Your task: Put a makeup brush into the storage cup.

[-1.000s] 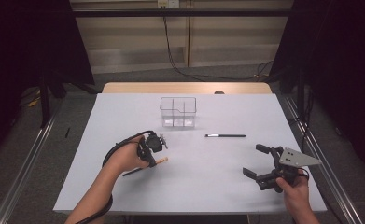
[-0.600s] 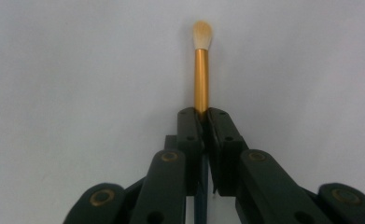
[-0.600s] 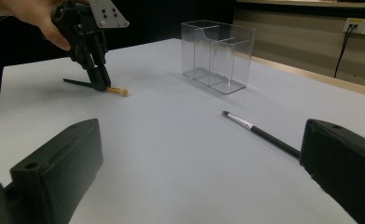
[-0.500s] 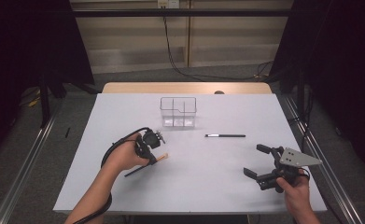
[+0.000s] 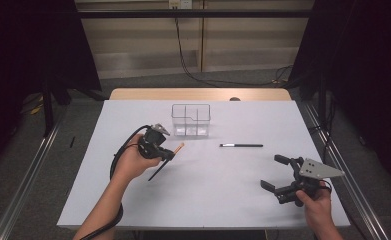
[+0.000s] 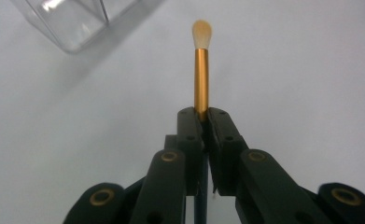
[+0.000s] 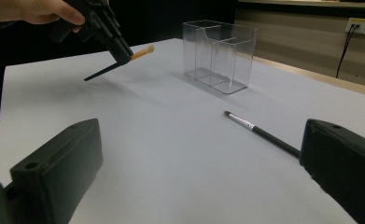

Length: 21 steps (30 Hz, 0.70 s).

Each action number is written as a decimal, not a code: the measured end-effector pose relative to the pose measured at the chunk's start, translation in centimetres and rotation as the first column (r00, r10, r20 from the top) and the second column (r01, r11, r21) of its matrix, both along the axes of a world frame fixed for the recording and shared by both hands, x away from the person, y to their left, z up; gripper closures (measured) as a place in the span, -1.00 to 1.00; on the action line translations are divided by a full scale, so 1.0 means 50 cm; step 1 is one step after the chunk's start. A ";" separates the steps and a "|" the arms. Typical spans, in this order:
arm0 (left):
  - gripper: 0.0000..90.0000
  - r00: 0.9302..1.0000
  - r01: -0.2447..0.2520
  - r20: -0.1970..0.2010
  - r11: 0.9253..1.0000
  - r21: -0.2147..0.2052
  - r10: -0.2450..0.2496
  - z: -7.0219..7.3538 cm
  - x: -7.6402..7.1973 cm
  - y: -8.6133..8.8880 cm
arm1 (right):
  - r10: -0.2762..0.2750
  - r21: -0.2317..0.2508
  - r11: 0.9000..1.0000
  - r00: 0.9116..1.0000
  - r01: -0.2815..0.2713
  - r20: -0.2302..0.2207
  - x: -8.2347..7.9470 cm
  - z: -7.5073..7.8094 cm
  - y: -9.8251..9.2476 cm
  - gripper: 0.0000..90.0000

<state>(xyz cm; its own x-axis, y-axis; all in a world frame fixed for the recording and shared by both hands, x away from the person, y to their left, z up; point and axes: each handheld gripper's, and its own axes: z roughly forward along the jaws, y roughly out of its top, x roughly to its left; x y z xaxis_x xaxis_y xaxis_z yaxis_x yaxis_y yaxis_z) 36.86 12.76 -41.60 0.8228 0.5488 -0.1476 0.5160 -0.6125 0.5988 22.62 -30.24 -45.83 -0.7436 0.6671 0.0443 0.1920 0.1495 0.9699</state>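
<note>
My left gripper (image 5: 169, 154) is shut on a makeup brush (image 5: 179, 148) with a gold ferrule, pale tip and dark handle, held just above the white table. In the left gripper view the jaws pinch the brush (image 6: 201, 70) with its tip pointing away from my left gripper (image 6: 202, 116). The right gripper view shows that brush (image 7: 140, 52) tilted, its dark handle slanting down. My right gripper (image 5: 273, 172) rests open at the table's right front with nothing between its jaws. A black brush (image 5: 241, 145) lies flat right of centre, also seen as the black brush (image 7: 259, 132).
A clear plastic organizer (image 5: 191, 120) with compartments stands upright at the table's middle back; the organizer (image 7: 220, 55) looks empty. The white table (image 5: 218, 200) has bare room in front. Dark floor and rails flank it.
My left gripper has lifted slightly with the gold brush, whose tip now points more toward the organizer. The right gripper has stayed put.
</note>
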 end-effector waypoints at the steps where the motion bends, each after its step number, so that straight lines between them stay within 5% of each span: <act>1: 0.87 1.000 -0.010 0.005 1.000 -0.029 0.011 0.003 0.001 0.001 | -0.002 -0.001 1.000 1.000 0.002 0.001 0.000 0.000 0.000 -1.00; 10: 0.87 0.993 -0.066 0.087 0.985 -0.158 0.081 0.023 0.001 0.002 | -0.003 0.000 1.000 1.000 0.003 0.002 0.000 0.000 0.001 -1.00; 15: 0.87 0.986 -0.094 0.112 0.964 -0.249 0.125 0.029 0.000 0.002 | -0.001 0.002 1.000 1.000 0.001 0.003 0.000 0.001 0.001 -1.00; 21: 0.87 0.969 -0.119 0.166 0.933 -0.341 0.184 0.037 -0.001 0.000 | -0.001 0.002 1.000 1.000 0.001 0.004 0.000 0.001 0.001 -1.00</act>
<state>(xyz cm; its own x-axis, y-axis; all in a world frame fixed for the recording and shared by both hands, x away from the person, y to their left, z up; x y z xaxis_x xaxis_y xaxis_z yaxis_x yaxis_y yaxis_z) 36.79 12.75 -39.73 0.7640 0.6177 -0.1867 0.4421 -0.2903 0.8487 22.61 -30.19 -45.79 -0.7435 0.6674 0.0424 0.1880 0.1478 0.9710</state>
